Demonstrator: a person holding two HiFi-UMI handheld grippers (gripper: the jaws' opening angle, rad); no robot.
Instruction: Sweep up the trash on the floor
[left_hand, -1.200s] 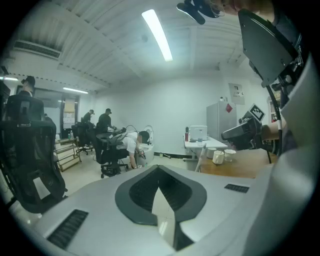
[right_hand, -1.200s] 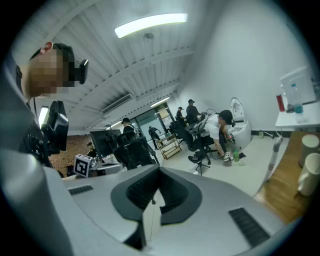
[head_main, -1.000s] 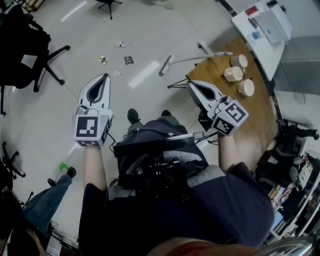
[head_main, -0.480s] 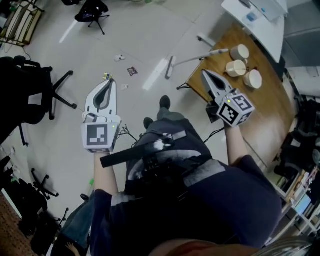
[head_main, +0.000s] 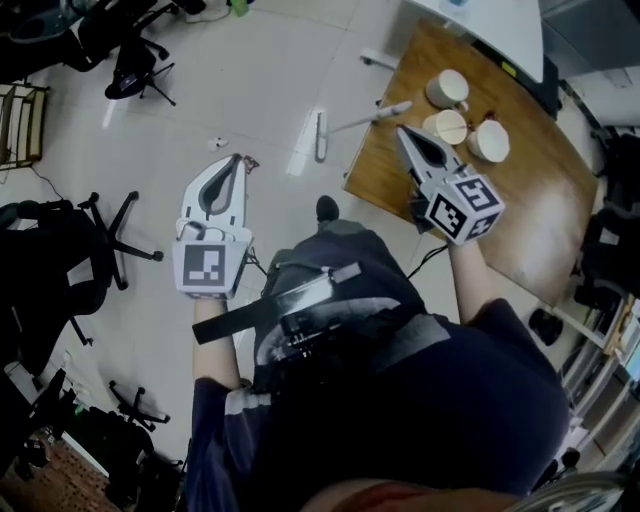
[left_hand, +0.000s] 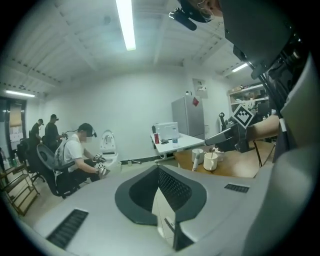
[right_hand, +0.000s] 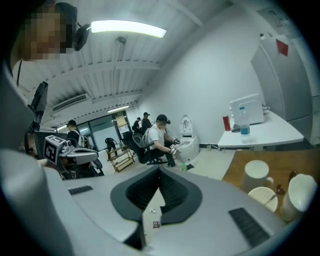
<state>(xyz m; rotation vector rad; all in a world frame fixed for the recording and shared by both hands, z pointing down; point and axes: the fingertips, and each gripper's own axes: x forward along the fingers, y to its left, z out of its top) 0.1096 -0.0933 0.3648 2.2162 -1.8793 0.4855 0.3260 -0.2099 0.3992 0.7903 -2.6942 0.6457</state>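
Small scraps of trash (head_main: 217, 143) lie on the pale floor, just beyond the tip of my left gripper (head_main: 237, 158). Another scrap (head_main: 250, 160) lies right beside that tip. A white broom (head_main: 320, 136) rests its head on the floor, with its handle (head_main: 372, 117) slanting up to the table's corner. My right gripper (head_main: 402, 131) is over the wooden table's edge, close to the handle's end. Both grippers are shut and hold nothing. Through the slit below the right gripper's (right_hand: 160, 170) tips, a scrap (right_hand: 156, 224) shows on the floor. In its own view the left gripper (left_hand: 158, 167) points toward the table.
A wooden table (head_main: 520, 220) at the right carries three pale cups (head_main: 448, 88). A white desk (head_main: 500, 30) stands behind it. Office chairs (head_main: 90, 240) stand at the left. In the gripper views, a seated person (left_hand: 75, 155) and others are across the room.
My view and both grippers have swung toward the table. The right gripper now reaches the table's edge by the cups, and the floor scraps lie close to the left gripper's tip.
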